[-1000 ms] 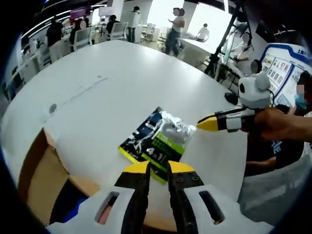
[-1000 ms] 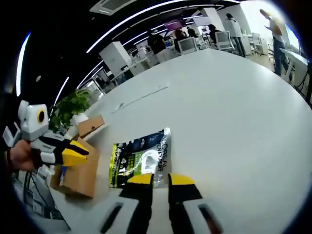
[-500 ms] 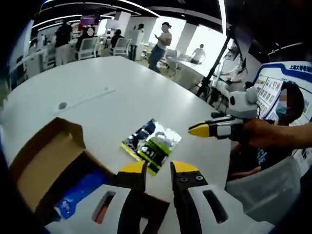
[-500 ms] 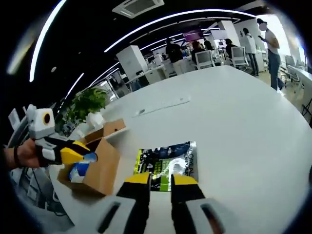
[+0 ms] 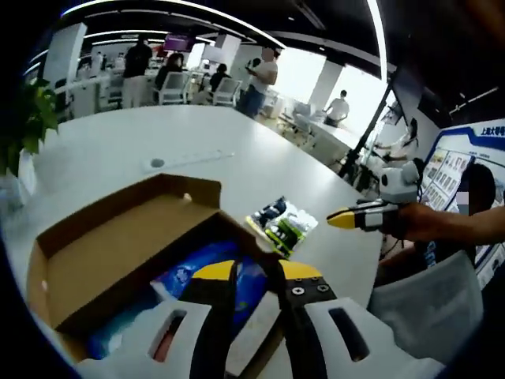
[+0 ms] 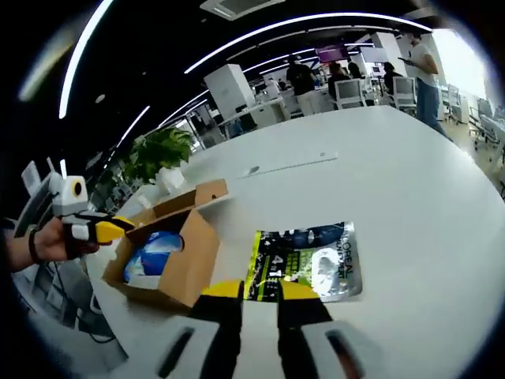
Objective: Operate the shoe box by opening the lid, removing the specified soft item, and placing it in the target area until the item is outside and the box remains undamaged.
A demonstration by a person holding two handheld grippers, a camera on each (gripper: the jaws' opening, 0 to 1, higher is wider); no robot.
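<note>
Open shoe box (image 5: pixel 118 253) sitting on the white table (image 5: pixel 118 150), soft pouch (image 6: pixel 304 262) lying outside it.
Left gripper (image 5: pixel 256 271) and right gripper (image 6: pixel 259 290) are hovering with jaws slightly parted, gripping nothing; the pouch is lying at center frame, right of the box.

A brown box (image 6: pixel 177 264) with blue and white contents (image 6: pixel 150 254) is seen on a white table (image 6: pixel 410 181); the pouch (image 6: pixel 304 260) is printed black, green and silver, and gripper (image 5: pixel 256 272) tips are yellow
</note>
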